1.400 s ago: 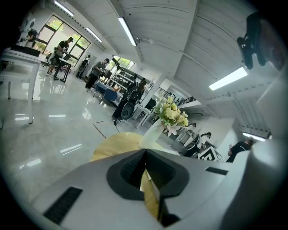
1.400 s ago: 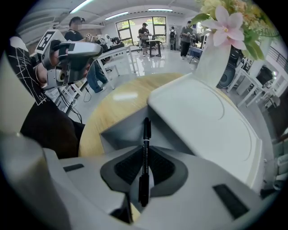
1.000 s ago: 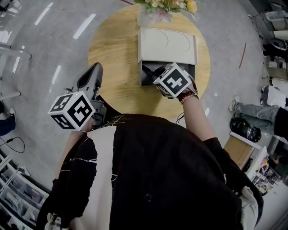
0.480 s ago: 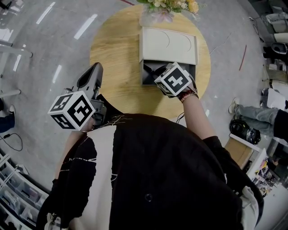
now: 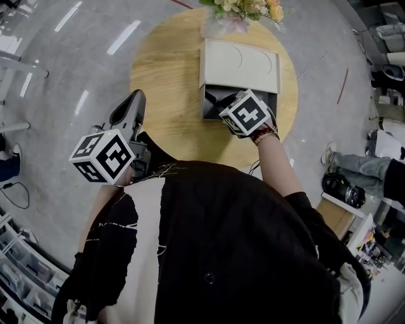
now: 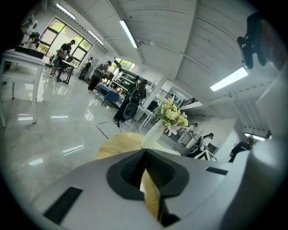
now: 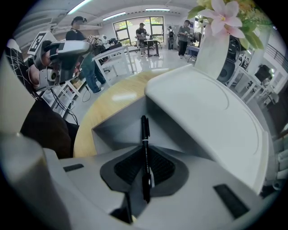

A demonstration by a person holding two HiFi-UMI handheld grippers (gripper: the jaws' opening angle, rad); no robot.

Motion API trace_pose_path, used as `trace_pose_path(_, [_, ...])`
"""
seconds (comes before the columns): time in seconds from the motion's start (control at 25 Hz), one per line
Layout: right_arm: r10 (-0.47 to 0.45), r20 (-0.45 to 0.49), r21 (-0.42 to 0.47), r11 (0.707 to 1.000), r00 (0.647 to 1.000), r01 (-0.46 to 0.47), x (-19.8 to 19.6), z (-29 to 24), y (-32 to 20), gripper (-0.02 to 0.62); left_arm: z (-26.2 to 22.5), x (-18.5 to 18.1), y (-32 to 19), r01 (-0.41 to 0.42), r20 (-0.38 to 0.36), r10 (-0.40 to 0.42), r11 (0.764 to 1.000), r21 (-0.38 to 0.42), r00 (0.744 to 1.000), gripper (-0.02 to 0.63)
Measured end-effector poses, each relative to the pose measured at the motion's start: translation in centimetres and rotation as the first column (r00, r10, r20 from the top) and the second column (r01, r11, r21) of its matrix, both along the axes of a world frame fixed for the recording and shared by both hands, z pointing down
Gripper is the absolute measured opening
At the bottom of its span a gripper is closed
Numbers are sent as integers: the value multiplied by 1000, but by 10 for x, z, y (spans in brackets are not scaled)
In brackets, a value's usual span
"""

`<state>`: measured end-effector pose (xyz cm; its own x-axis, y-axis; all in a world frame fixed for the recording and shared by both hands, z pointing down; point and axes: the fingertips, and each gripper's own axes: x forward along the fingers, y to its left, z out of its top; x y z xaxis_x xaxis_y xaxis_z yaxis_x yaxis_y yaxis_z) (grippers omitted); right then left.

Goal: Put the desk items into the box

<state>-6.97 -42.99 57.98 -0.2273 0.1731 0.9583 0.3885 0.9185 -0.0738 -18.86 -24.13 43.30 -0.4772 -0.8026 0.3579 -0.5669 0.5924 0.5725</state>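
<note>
A: Item: pen (image 7: 145,130), black. Location: clamped between pads of right gripper (image 7: 145,150), jaws drawn close on the barrel, far end reaching down into open half of box (image 7: 118,131).

B: Handling for the step?

A: Probably best to lower until the end nears the box floor, tilt to lay flat, then part jaws slightly. If released from height, likely to bounce or roll against a wall.

B: Second gripper?

A: Left gripper (image 5: 128,112): jaws meeting at the tips, nothing held. Position: by left edge of bench (image 5: 161,69), well apart from box.

B: Surroundings, obstructions?

A: Lid (image 5: 240,62): white, covering far half of box, narrowing the opening. Advisable to keep the pen off its near edge. Flowers (image 5: 243,7): in vase just behind box, outside the path.
</note>
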Motion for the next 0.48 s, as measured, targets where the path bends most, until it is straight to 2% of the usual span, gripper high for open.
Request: trace_pose_path(0.48, [20, 7, 0, 1000, 1000, -20, -2, 5, -3, 51, 2, 1, -3, 3, 0, -3, 1000, 4, 1000, 9])
